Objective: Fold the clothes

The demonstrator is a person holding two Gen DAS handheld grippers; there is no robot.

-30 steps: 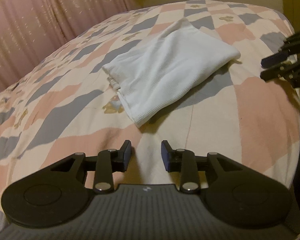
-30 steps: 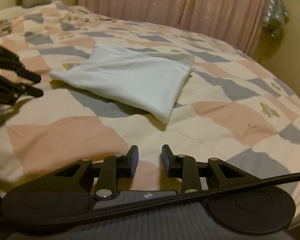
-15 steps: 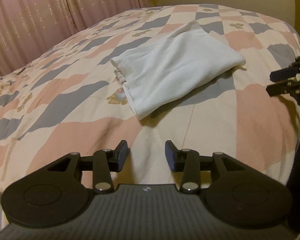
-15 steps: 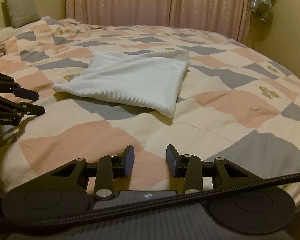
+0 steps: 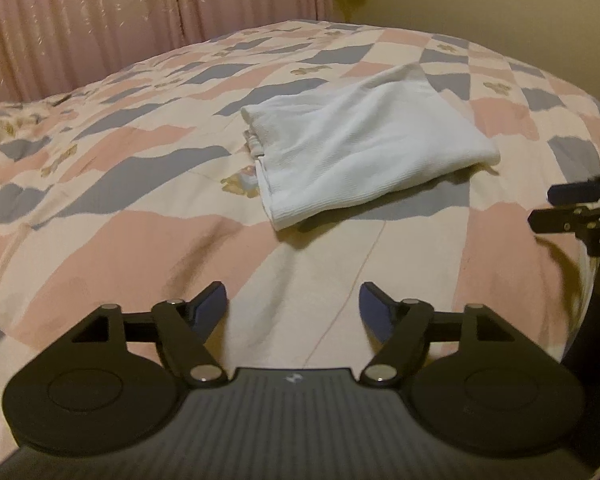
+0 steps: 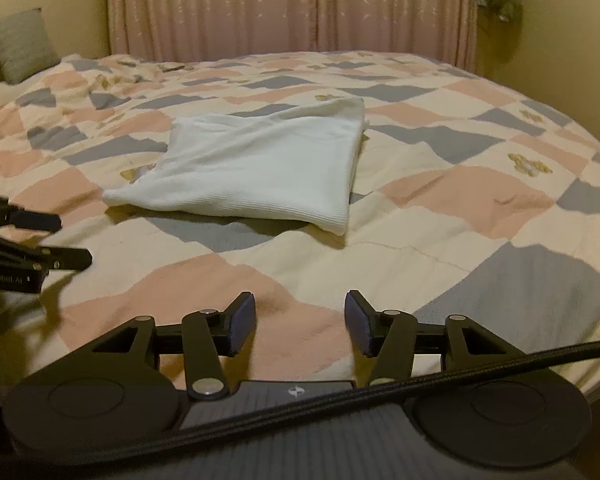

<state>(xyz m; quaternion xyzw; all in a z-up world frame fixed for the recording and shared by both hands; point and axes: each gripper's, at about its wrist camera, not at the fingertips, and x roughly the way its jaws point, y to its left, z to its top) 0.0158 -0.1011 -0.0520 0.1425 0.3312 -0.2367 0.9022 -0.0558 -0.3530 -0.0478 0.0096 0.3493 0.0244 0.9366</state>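
Observation:
A white ribbed garment (image 5: pixel 364 148) (image 6: pixel 260 168) lies folded into a flat rectangle on the patchwork quilt (image 5: pixel 140 184) (image 6: pixel 480 184). My left gripper (image 5: pixel 294 308) hovers over the quilt's near part, short of the garment, its jaws opening with nothing between them. In the right wrist view my right gripper (image 6: pixel 300 322) also hangs short of the garment, jaws opening and holding nothing. Each gripper shows at the edge of the other's view: the right gripper (image 5: pixel 580 208) at the right edge, the left gripper (image 6: pixel 28 240) at the left edge.
Pink curtains (image 5: pixel 140 12) (image 6: pixel 292 8) hang behind the bed. A grey-green cushion (image 6: pixel 20 44) leans at the far left wall. The bed's edge (image 5: pixel 592 264) drops away at the right. A black cable (image 6: pixel 380 392) crosses the right gripper's body.
Both grippers' jaws have spread wider apart. Both views have rolled so the bed sits more level. The folded garment has not moved.

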